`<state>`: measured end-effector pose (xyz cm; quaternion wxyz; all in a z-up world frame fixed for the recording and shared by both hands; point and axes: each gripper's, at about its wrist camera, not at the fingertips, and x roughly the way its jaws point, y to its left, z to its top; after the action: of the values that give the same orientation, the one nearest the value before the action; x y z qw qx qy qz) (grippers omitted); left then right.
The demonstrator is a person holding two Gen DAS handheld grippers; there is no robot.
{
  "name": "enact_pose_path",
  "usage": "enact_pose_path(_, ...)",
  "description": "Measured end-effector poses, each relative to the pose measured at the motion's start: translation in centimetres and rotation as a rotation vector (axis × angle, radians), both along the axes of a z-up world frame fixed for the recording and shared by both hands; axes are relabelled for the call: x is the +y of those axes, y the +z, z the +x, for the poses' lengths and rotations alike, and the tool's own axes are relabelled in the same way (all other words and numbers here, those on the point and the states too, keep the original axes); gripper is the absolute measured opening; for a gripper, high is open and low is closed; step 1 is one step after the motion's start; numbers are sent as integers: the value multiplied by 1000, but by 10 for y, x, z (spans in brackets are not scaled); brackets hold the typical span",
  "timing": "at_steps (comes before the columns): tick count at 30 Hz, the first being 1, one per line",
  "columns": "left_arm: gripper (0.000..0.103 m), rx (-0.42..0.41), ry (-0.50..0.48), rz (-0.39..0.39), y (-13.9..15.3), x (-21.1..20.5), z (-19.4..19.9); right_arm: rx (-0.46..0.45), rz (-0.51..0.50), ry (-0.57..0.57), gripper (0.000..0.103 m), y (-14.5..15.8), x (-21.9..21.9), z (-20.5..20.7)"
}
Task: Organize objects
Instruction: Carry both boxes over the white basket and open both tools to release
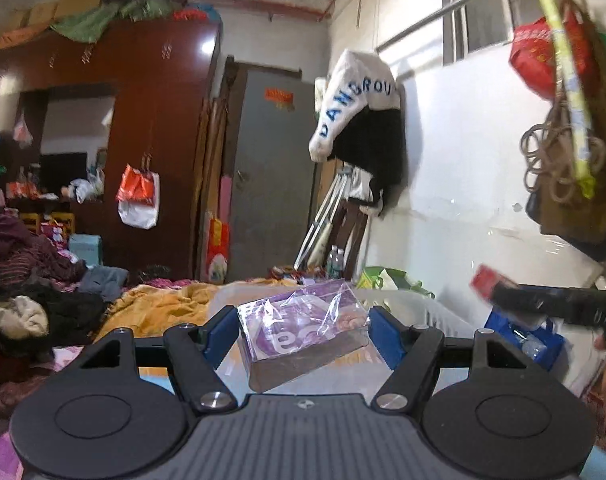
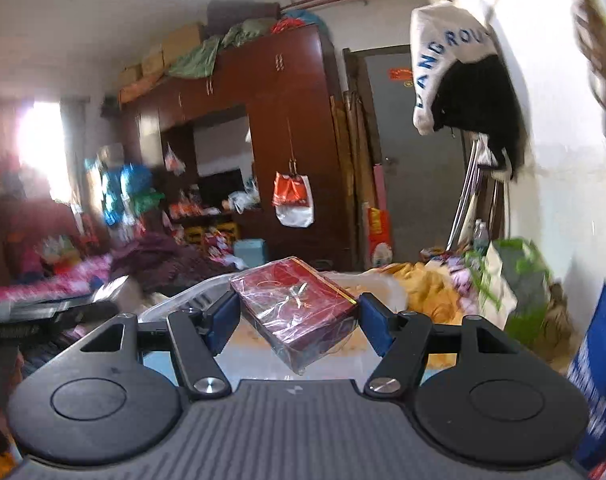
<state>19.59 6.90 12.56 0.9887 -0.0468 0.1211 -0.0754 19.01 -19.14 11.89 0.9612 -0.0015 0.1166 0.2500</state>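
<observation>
purple box (image 1: 303, 330) btwn left gripper (image 1: 303, 330) pads | red box (image 2: 297, 314) btwn right gripper (image 2: 299, 320) pads

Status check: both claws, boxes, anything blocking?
Left claw shut on purple box. Right claw shut on red box. Both held above clear bin. Nothing blocking.

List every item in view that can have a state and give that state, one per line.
left gripper: shut on the purple box, held in the air.
purple box: plastic-wrapped, tilted, clamped between the jaws.
right gripper: shut on the red box, held in the air.
red box: plastic-wrapped, tilted, clamped between the jaws.
grey door: closed.
white-and-red bag: hanging from the wardrobe.
</observation>
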Motion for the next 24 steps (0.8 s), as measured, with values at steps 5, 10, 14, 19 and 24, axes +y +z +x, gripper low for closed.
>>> enact_pose_path(5, 76, 109, 13, -9, -3, -6, 61, 30, -172, -33, 68, -10, 40, 41)
enact_pose_path(10, 83, 156, 76, 12, -20, -7, 73, 18, -100, -31, 103, -17, 24, 34)
enact_pose_path(14, 83, 90, 50, 43, -26, -9, 33, 43, -22, -40, 103, -25, -4, 5)
enact_pose_path(19, 87, -60, 0, 49, -53, -10, -63, 83, 71, 7, 103, -67, -42, -51)
enact_pose_path(24, 87, -50, 10, -42, -96, -8, -116, 145, 135, 33, 103, -107, -65, -85)
